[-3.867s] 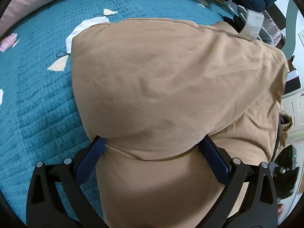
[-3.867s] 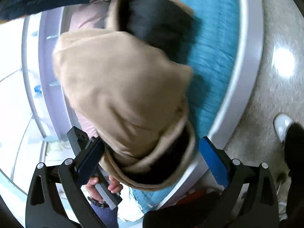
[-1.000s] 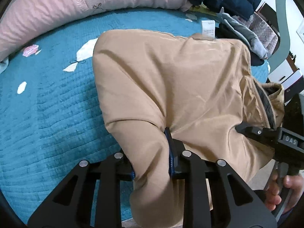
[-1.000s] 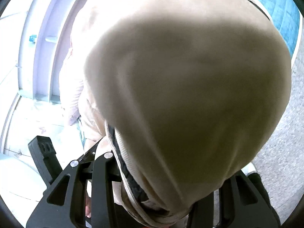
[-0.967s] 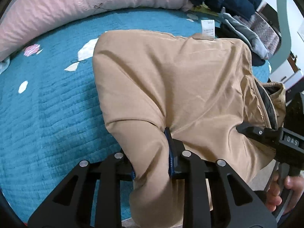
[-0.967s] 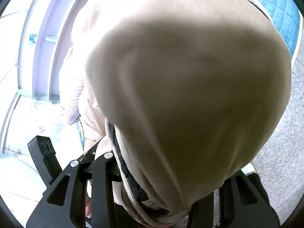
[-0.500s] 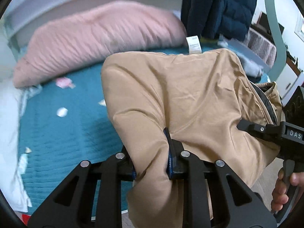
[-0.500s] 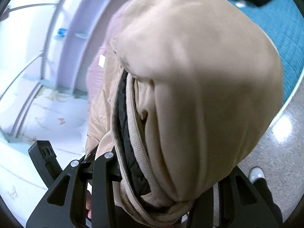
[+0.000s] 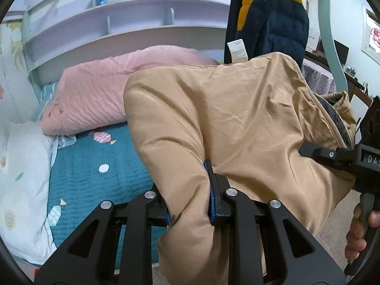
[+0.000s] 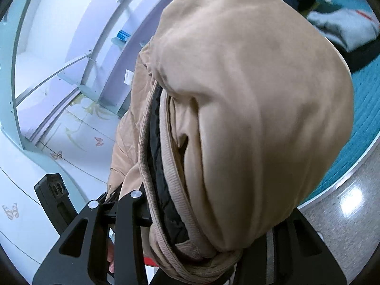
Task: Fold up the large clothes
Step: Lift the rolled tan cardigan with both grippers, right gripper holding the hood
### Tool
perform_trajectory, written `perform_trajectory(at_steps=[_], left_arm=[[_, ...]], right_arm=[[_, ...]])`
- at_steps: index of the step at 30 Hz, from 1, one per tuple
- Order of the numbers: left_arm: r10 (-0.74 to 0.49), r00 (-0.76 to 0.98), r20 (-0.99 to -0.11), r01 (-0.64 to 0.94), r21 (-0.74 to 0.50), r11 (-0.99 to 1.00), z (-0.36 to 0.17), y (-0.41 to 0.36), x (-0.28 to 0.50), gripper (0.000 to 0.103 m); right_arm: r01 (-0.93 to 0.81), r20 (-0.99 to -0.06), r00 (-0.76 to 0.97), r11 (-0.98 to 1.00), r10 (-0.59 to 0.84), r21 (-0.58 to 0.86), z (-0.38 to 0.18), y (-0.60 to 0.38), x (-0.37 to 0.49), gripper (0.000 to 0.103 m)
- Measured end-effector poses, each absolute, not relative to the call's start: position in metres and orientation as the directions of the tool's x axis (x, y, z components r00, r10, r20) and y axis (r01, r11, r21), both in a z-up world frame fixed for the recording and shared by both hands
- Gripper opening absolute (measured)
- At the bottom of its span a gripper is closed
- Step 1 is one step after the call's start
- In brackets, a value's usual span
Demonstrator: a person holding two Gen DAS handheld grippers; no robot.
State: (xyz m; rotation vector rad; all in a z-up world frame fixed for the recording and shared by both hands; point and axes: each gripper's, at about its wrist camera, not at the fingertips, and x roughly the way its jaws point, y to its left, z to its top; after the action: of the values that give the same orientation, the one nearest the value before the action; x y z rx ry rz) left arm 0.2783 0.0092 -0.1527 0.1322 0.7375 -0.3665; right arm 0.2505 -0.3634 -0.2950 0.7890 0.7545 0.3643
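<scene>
A bulky tan jacket (image 9: 228, 123) with a dark lining and a white care tag (image 9: 237, 49) hangs lifted above the teal quilted bed (image 9: 95, 180). My left gripper (image 9: 188, 199) is shut on a fold of its tan cloth. In the right wrist view the jacket (image 10: 249, 109) fills the frame and drapes over my right gripper (image 10: 204, 232). Its fingertips are hidden under the cloth, which it holds up. The right gripper's body also shows at the right edge of the left wrist view (image 9: 356, 156).
A pink pillow (image 9: 114, 90) and a white pillow (image 9: 21, 180) lie at the bed's head. Lilac shelves (image 9: 118, 26) stand behind. A navy and yellow jacket (image 9: 268, 19) hangs at the back. Grey clothes (image 10: 344, 28) lie on the bed. The floor (image 10: 351, 218) is beside it.
Both grippers have raised the jacket off the bed. The views have tilted up, so the shelves and pillows now show. Both grips hold.
</scene>
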Motion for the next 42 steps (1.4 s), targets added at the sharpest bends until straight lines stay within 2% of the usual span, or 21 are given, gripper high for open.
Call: perform_trajectory(at_steps=[5,11,15,20,24,33,37,42], left_arm=[[-0.288,0.679,-0.675,0.39,-0.002,0.921,-0.157,-0.003,0.29,0.021],[-0.283,0.653,-0.703,0.399,0.002,0.917,-0.19,-0.034,0.321,0.021],[-0.28,0.605,-0.746,0.417,-0.004,0.909,-0.216,-0.061,0.351,0.021],[-0.261,0.543,-0.798,0.452,0.016,0.892,-0.223,-0.091,0.384,0.021],[-0.224,0.491,-0.842,0.472,0.041,0.881,-0.199,-0.116,0.399,0.021],[-0.145,0.428,-0.892,0.457,0.076,0.886,-0.105,-0.195,0.401,0.021],[-0.164,0.417,-0.894,0.436,0.038,0.899,-0.08,-0.236,0.405,0.021],[-0.235,0.403,-0.884,0.488,-0.009,0.873,-0.071,-0.305,0.437,0.021]], right_arm=[[-0.019,-0.475,0.694,0.674,0.541,0.739,-0.29,-0.351,0.265,0.037],[0.02,-0.485,0.684,0.651,0.545,0.759,-0.301,-0.367,0.301,0.037],[0.062,-0.505,0.669,0.635,0.546,0.77,-0.318,-0.39,0.323,0.037],[0.127,-0.53,0.644,0.607,0.552,0.785,-0.311,-0.409,0.349,0.037],[0.177,-0.544,0.618,0.573,0.568,0.8,-0.292,-0.443,0.346,0.037],[0.207,-0.57,0.534,0.557,0.624,0.804,-0.195,-0.513,0.346,0.037],[0.198,-0.596,0.515,0.59,0.617,0.782,-0.159,-0.561,0.357,0.037],[0.234,-0.632,0.538,0.622,0.557,0.747,-0.133,-0.628,0.379,0.037]])
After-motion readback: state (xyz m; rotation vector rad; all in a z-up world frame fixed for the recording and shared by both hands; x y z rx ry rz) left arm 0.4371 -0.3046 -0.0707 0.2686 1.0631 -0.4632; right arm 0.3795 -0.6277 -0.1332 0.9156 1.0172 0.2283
